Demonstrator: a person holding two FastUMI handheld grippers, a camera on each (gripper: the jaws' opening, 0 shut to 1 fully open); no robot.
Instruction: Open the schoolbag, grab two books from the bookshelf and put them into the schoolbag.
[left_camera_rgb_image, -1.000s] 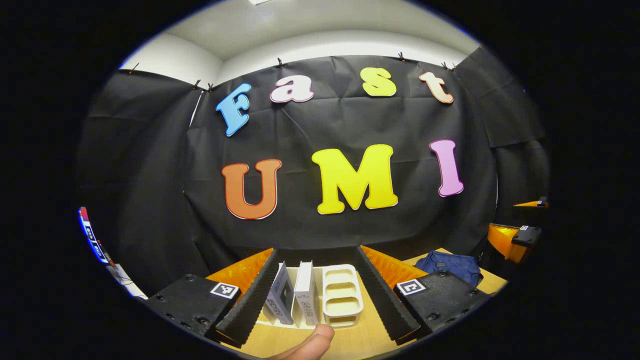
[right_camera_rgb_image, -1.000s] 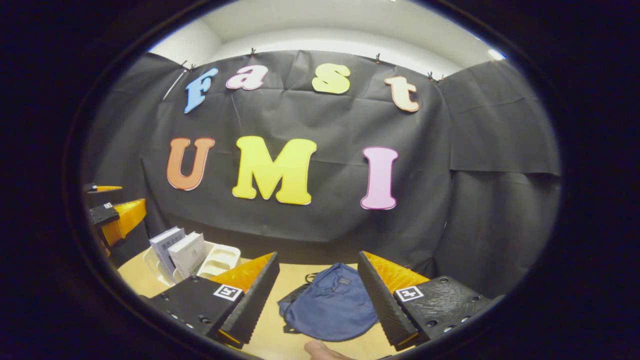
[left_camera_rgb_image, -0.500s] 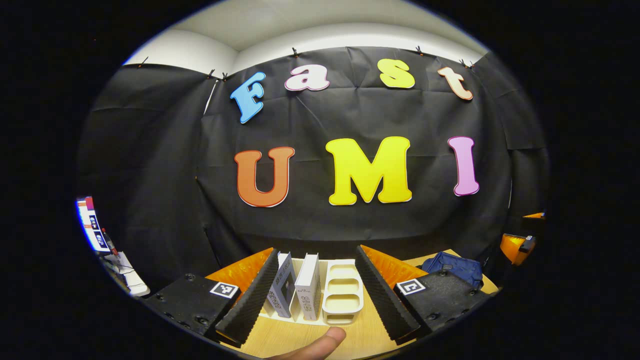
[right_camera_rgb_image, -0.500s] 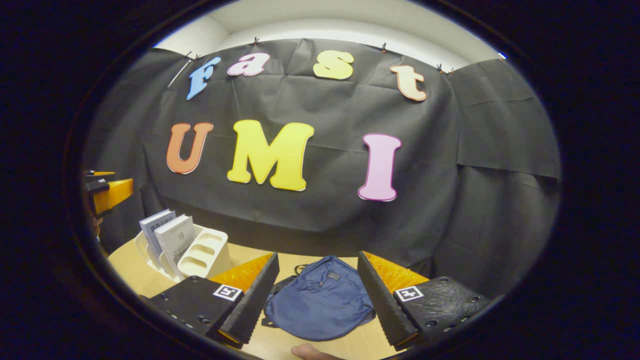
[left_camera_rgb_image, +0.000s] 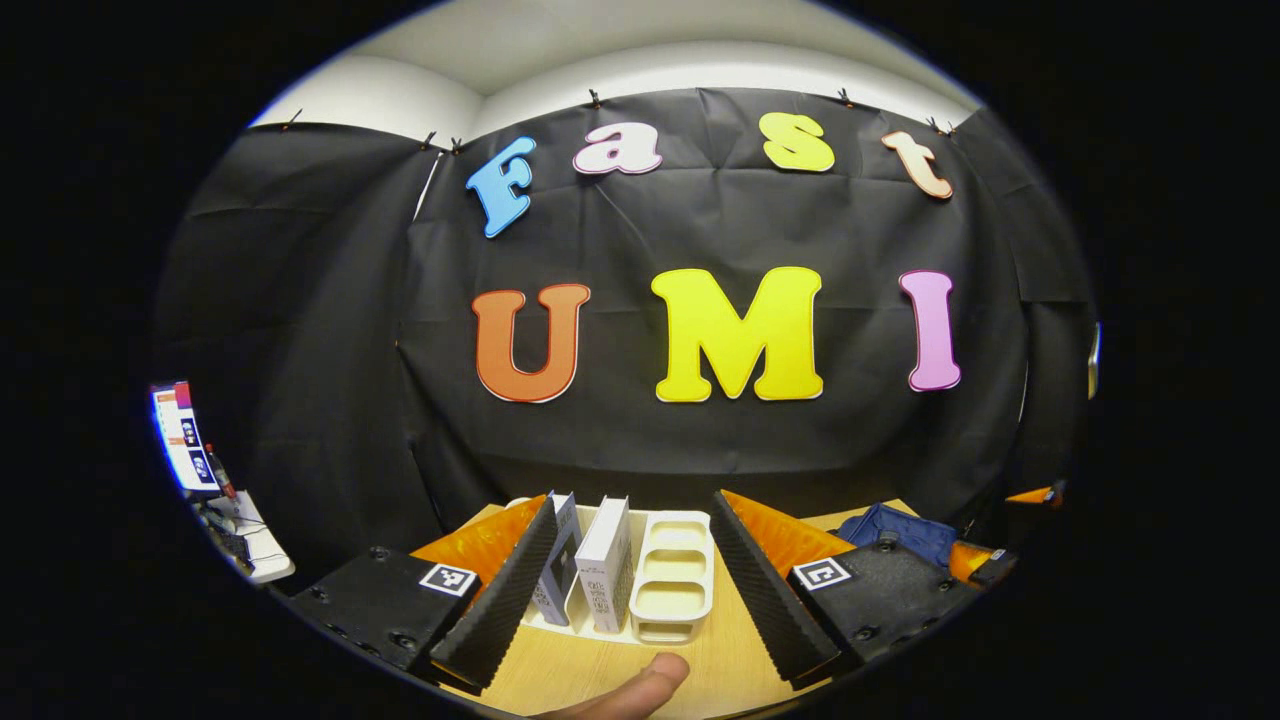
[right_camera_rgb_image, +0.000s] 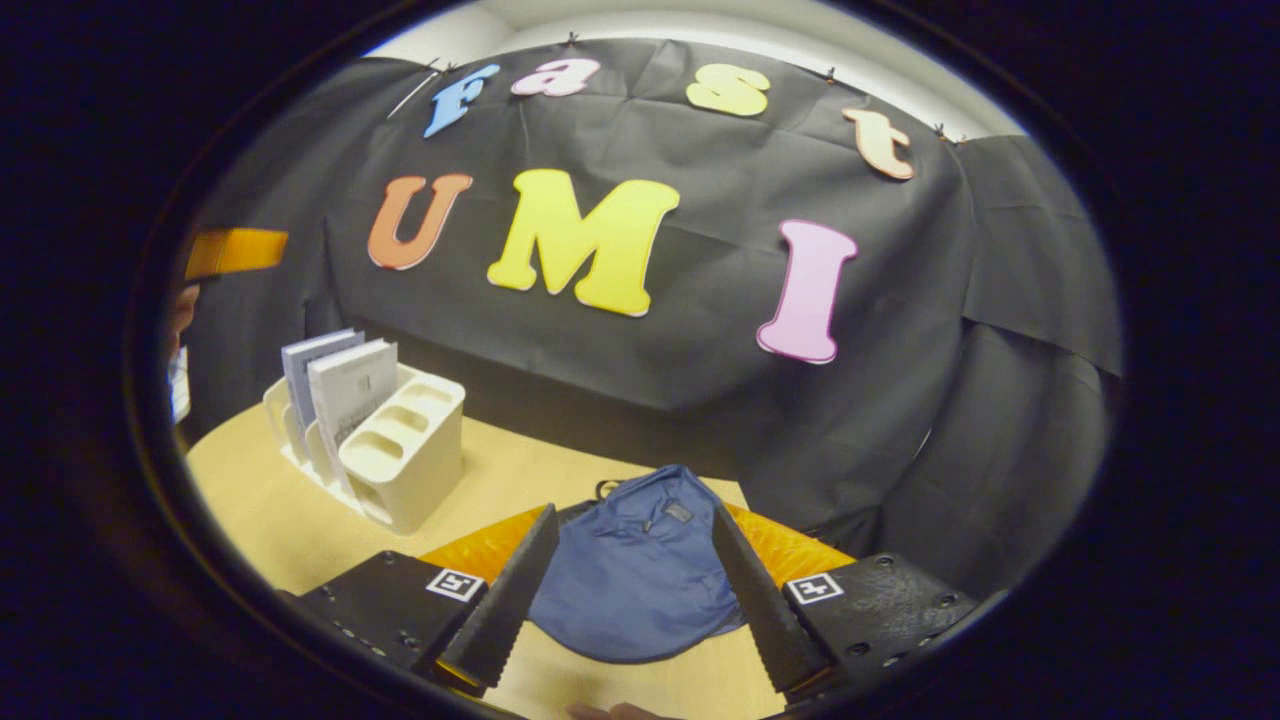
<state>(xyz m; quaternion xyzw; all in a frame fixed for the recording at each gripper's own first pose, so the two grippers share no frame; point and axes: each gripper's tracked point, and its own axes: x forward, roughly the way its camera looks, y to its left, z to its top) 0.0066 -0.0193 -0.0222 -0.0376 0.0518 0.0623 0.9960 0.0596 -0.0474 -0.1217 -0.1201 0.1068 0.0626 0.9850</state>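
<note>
Left gripper view looks over the wooden surface (left_camera_rgb_image: 590, 670) at the white bookshelf (left_camera_rgb_image: 672, 590), the landmark here. The left gripper (left_camera_rgb_image: 633, 585) hangs just short of the bookshelf with its fingers spread wide and nothing between them, framing the rack. Two books stand upright in the bookshelf's slots on its left half: a grey-blue book (left_camera_rgb_image: 558, 560) outermost and a white book (left_camera_rgb_image: 606, 565) beside it, while the compartments to the right of them hold nothing. A fingertip (left_camera_rgb_image: 640, 690) of the person shows at the bottom edge. The blue schoolbag (left_camera_rgb_image: 895, 530) lies flat on the surface well to the right of the bookshelf. In the right gripper view, the right gripper (right_camera_rgb_image: 630, 590) hovers over the schoolbag (right_camera_rgb_image: 640, 580), fingers parted and gripping nothing, the bag seen between them with its zip pull toward the wall. The bookshelf (right_camera_rgb_image: 400, 450) stands to the left of the bag, both books (right_camera_rgb_image: 340, 385) leaning slightly in it.
</note>
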